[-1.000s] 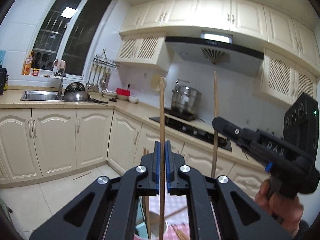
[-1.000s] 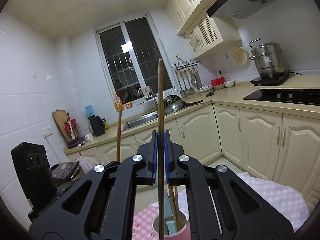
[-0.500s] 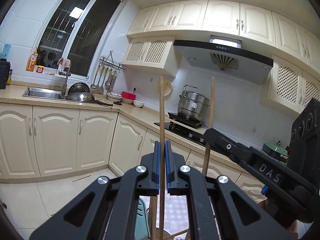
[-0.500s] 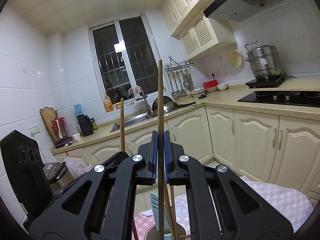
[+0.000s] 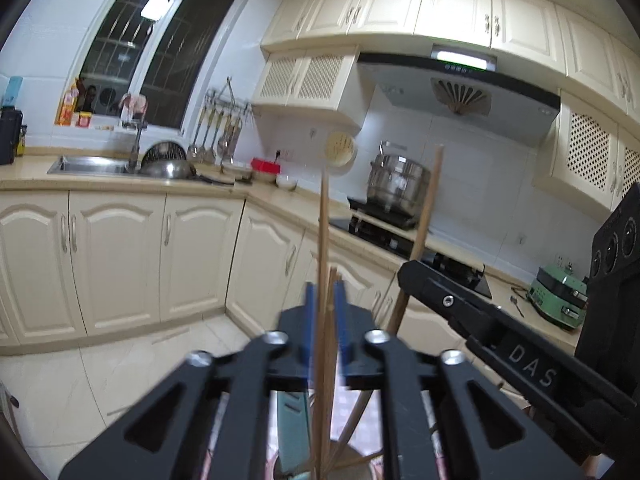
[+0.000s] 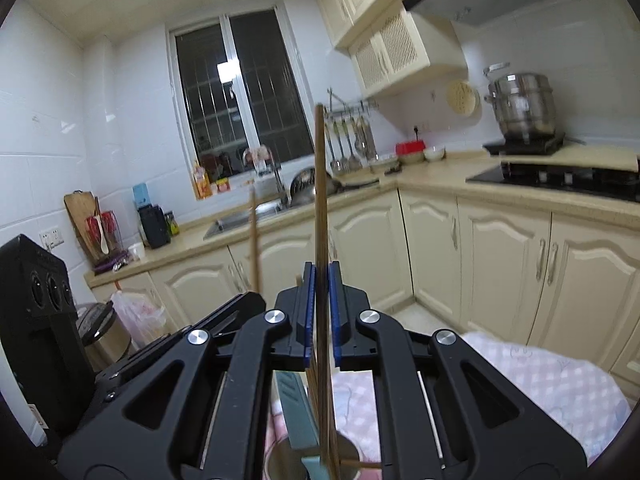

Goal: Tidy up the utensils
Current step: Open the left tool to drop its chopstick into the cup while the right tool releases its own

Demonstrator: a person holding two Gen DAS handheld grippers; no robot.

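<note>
Left wrist view shows the left hand-held gripper [image 5: 324, 316] spread around its upright chopstick [image 5: 322, 248], just released into the utensil cup [image 5: 352, 462] below. The right hand-held gripper [image 6: 319, 300] looks slightly parted around its own chopstick [image 6: 319, 184]. Both should next lift clear.

Each camera sits just behind its own gripper and looks forward along the two fingers, roughly level across the kitchen, with the fingers filling the lower frame at very close range. The left wrist view faces the stove pot [image 5: 398, 182] beyond its fingers' right side and catches the right gripper [image 5: 412, 276] there. The right wrist view faces the window [image 6: 240, 96] beyond its fingers' left side; both share the sink [image 5: 90, 164] [image 6: 244, 216] counter.
</note>
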